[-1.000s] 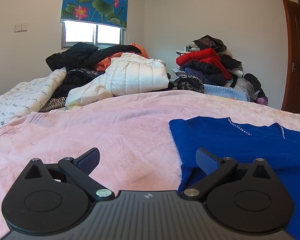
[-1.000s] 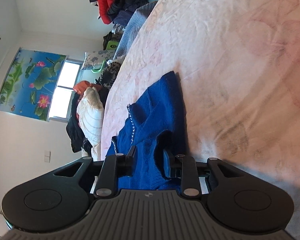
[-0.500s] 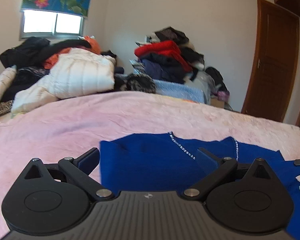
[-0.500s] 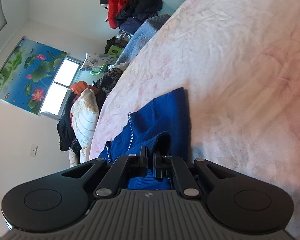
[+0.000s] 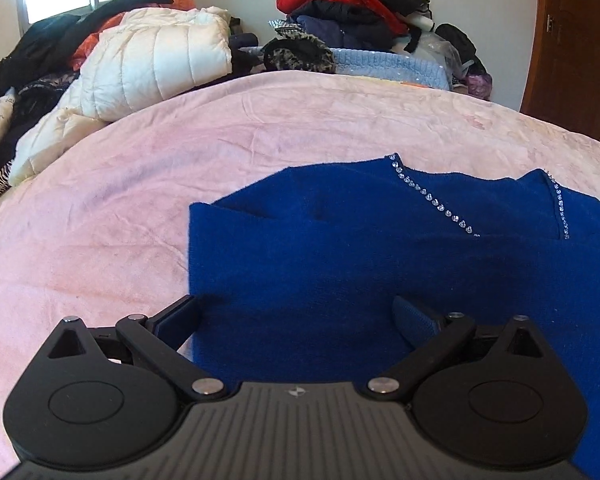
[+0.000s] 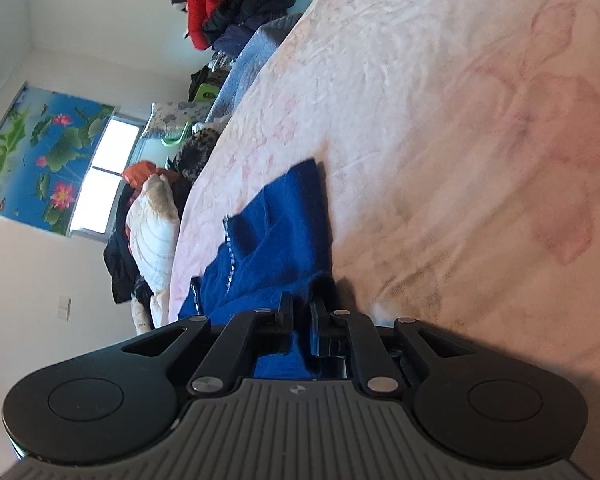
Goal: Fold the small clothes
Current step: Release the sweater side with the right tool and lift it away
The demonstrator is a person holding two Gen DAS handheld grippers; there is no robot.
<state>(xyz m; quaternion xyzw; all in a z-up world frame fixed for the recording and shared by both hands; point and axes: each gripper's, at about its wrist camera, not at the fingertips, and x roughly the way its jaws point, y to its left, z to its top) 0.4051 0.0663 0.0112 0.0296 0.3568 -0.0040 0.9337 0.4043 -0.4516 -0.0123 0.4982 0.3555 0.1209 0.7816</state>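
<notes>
Right tool [image 6: 300,312] nearly together, pinching a fold of blue sweater [image 5: 380,264], just reopened slightly; left tool [image 5: 296,316] spread wide over its near left corner, gripping nothing. Spread on pink bed [image 5: 100,220]; soft, light, floppy, best pinched at hem corners. No containers visible

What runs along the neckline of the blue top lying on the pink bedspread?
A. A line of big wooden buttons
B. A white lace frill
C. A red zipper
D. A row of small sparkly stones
D. In the left wrist view, a row of small shiny stones edges the V-shaped neck of the blue top, which lies on the pink bedspread.
</notes>
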